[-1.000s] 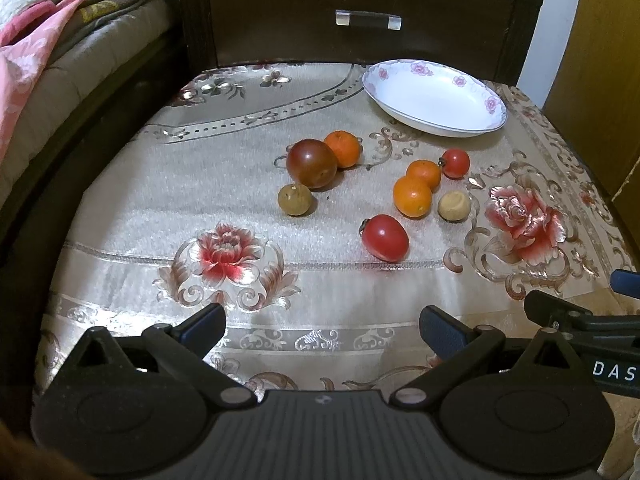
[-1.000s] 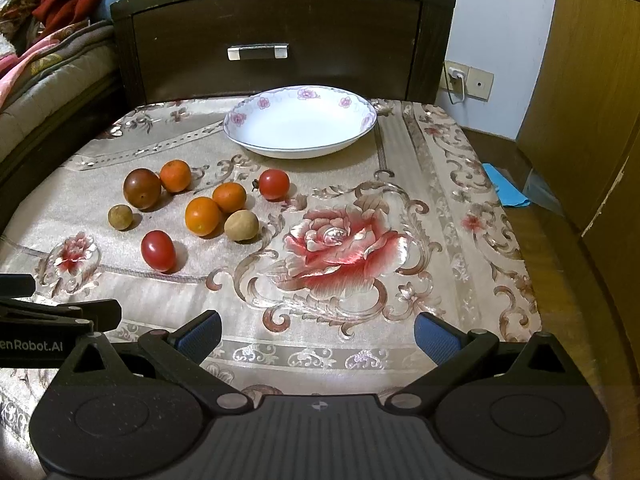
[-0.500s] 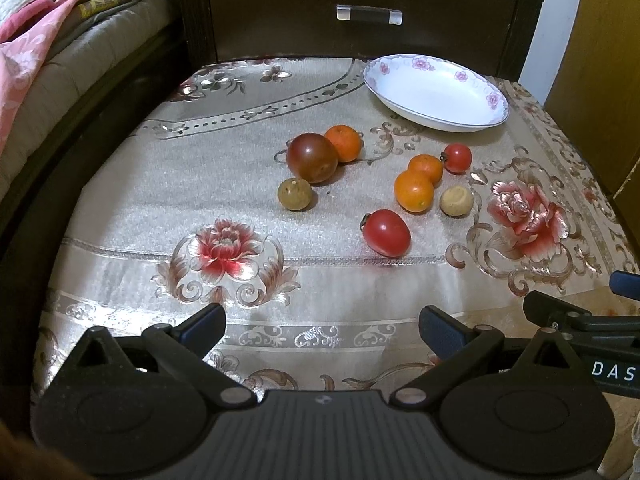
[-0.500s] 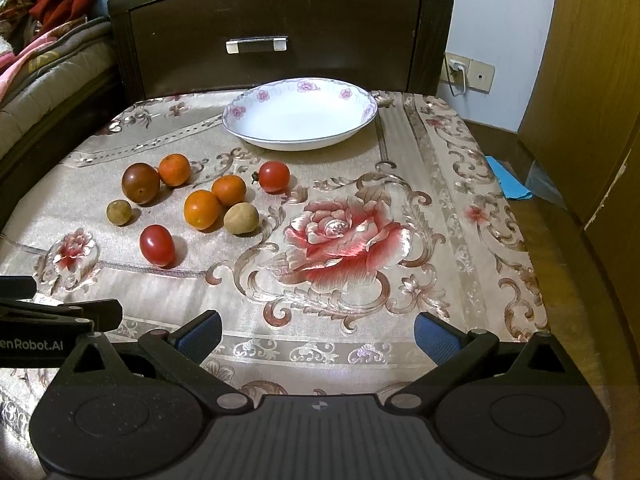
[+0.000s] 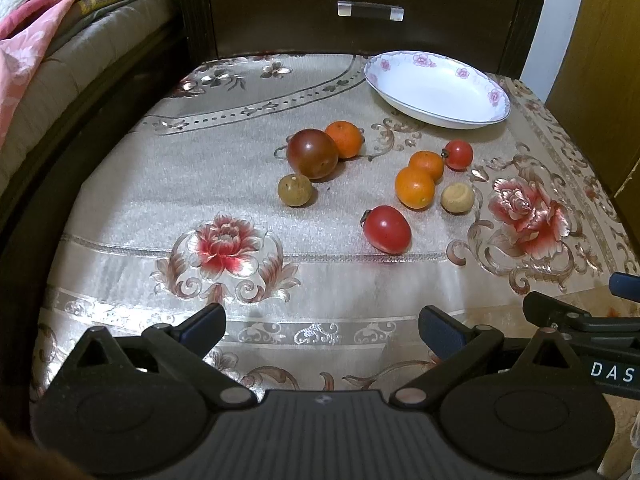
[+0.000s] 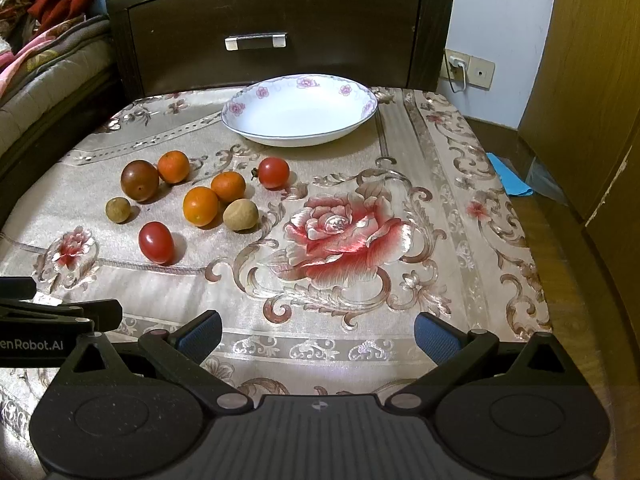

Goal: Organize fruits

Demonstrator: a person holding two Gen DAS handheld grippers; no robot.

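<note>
Several small fruits lie loose on the embroidered cloth: a dark tomato (image 5: pixel 312 153), three oranges with the nearest (image 5: pixel 415 188), a red plum tomato (image 5: pixel 387 229), a cherry tomato (image 5: pixel 459 155) and two tan longans (image 5: pixel 295 190). An empty white floral bowl (image 5: pixel 436 89) stands behind them; it also shows in the right wrist view (image 6: pixel 300 110). My left gripper (image 5: pixel 322 326) is open and empty over the near edge. My right gripper (image 6: pixel 318 332) is open and empty, right of the fruits, with the plum tomato (image 6: pixel 156 242) ahead to its left.
A dark wooden drawer front with a metal handle (image 6: pixel 256 41) stands behind the table. Bedding (image 5: pixel 60 40) lies at the left. A wooden cabinet (image 6: pixel 580 100) and a blue cloth on the floor (image 6: pixel 510 180) are at the right. The cloth-covered table (image 6: pixel 460 200) ends close to both grippers.
Both grippers have edged forward and slightly lower toward the table; the fruits and bowl look a little nearer. Nothing on the table has moved. Both grippers stay open.
</note>
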